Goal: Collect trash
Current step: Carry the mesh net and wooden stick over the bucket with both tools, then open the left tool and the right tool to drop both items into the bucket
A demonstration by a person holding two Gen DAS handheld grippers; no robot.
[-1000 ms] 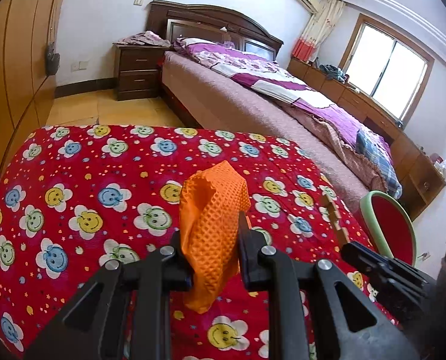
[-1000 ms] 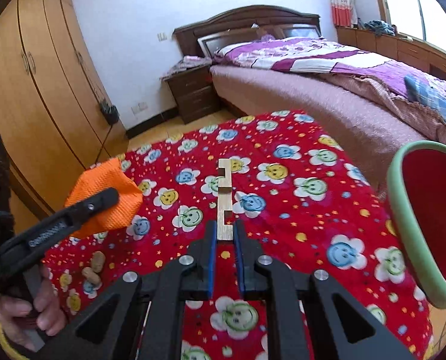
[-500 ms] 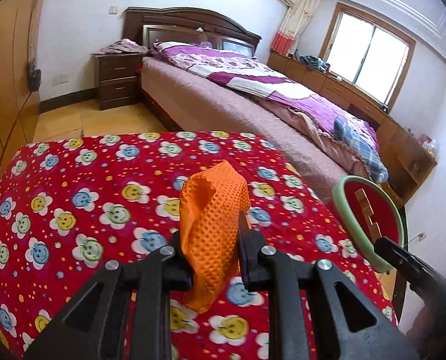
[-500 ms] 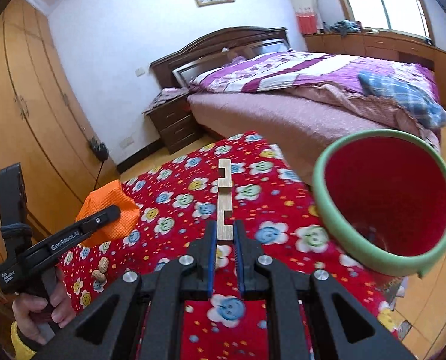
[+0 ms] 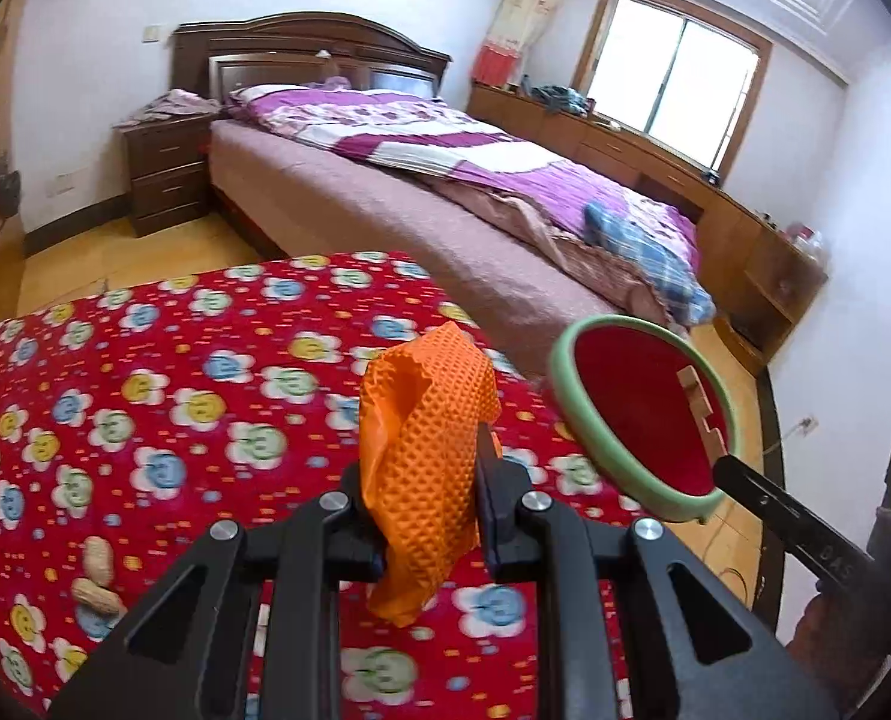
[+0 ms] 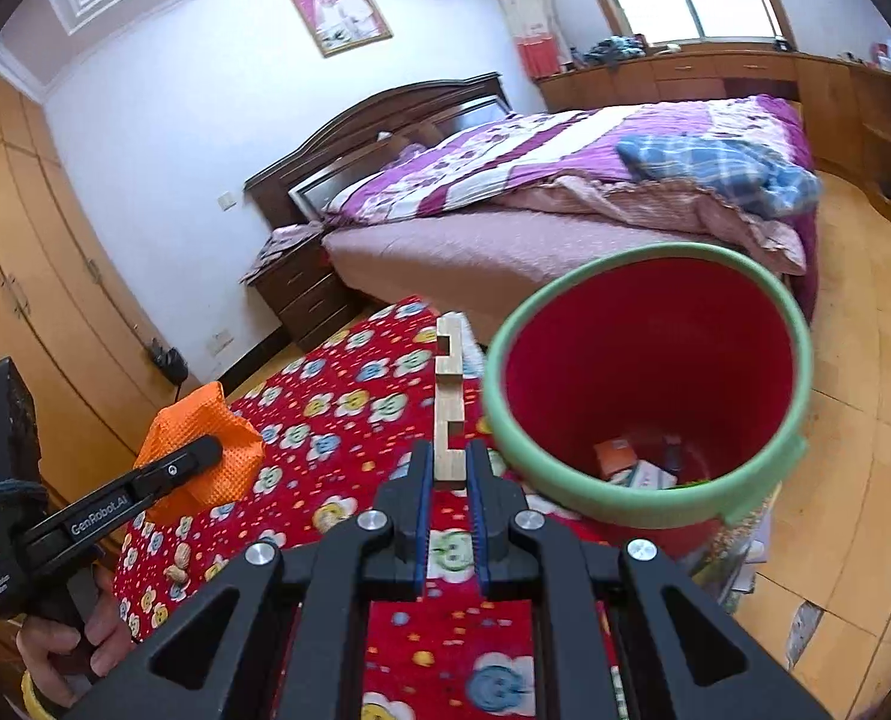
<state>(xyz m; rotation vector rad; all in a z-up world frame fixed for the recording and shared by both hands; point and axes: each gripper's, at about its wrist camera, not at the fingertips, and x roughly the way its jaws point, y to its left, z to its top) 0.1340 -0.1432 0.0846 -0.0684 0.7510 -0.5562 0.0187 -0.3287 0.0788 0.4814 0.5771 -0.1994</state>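
Note:
My left gripper (image 5: 428,480) is shut on a crumpled orange mesh cloth (image 5: 430,420), held above the red flowered tablecloth (image 5: 175,396). The same cloth (image 6: 205,456) shows at the left of the right wrist view. My right gripper (image 6: 450,471) is shut on a notched wooden strip (image 6: 448,402) that sticks up from its jaws, just left of the bin's rim. The red bin with a green rim (image 6: 649,372) stands off the table's right edge, with paper scraps at its bottom. In the left wrist view the bin (image 5: 637,420) is to the right, with the wooden strip (image 5: 700,414) in front of its mouth.
Two peanuts (image 5: 97,576) lie on the tablecloth at the near left. A bed with purple bedding (image 5: 445,180) stands beyond the table, a nightstand (image 5: 166,174) at its head. Wardrobe doors (image 6: 37,276) line the left wall. Wooden floor (image 6: 853,420) surrounds the bin.
Both grippers have swung right toward the bin, each still holding its item. The bin has grown larger in both views and its bottom has come into sight.

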